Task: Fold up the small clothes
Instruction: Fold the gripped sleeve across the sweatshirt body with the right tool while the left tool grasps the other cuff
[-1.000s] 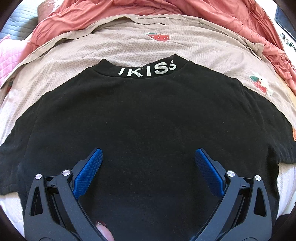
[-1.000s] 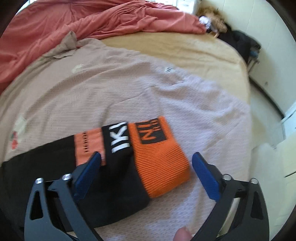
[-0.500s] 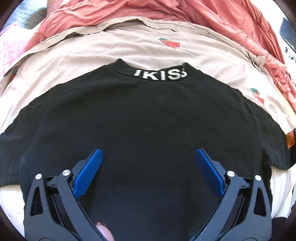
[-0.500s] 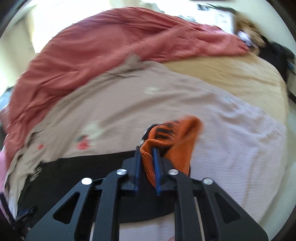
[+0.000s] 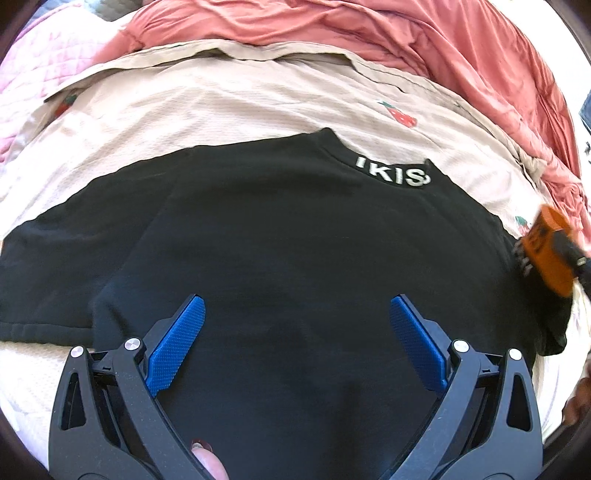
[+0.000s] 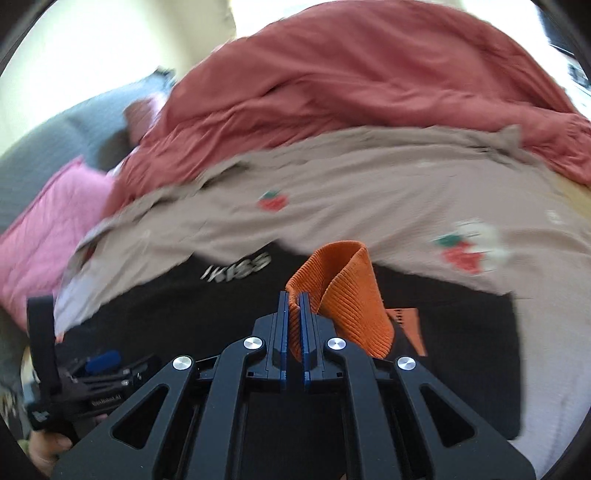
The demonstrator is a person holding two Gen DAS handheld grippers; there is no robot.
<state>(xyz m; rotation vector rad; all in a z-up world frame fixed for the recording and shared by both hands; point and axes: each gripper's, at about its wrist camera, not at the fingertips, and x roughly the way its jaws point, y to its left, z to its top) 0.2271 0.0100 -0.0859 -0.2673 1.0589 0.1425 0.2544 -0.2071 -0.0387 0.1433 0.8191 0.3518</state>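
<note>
A black T-shirt (image 5: 288, 258) with white letters on its collar (image 5: 393, 173) lies flat on the bed, back side up. My left gripper (image 5: 295, 332) hovers open over its lower middle, with nothing between the blue pads. My right gripper (image 6: 293, 321) is shut on the shirt's orange ribbed sleeve cuff (image 6: 343, 288) and holds it lifted above the black cloth (image 6: 461, 350). The same orange cuff (image 5: 550, 251) shows at the right edge of the left wrist view. The left gripper (image 6: 99, 369) appears at the lower left of the right wrist view.
Under the shirt lies a beige sheet with strawberry prints (image 5: 229, 99). A crumpled red blanket (image 5: 369, 29) is heaped behind it, and a pink quilted pillow (image 6: 48, 229) lies at the left. A thumb (image 5: 210, 461) shows between the left gripper's arms.
My right gripper closed on the orange cuff, lifted it and swung it left over the shirt. My left gripper slid left, so the collar now sits further right.
</note>
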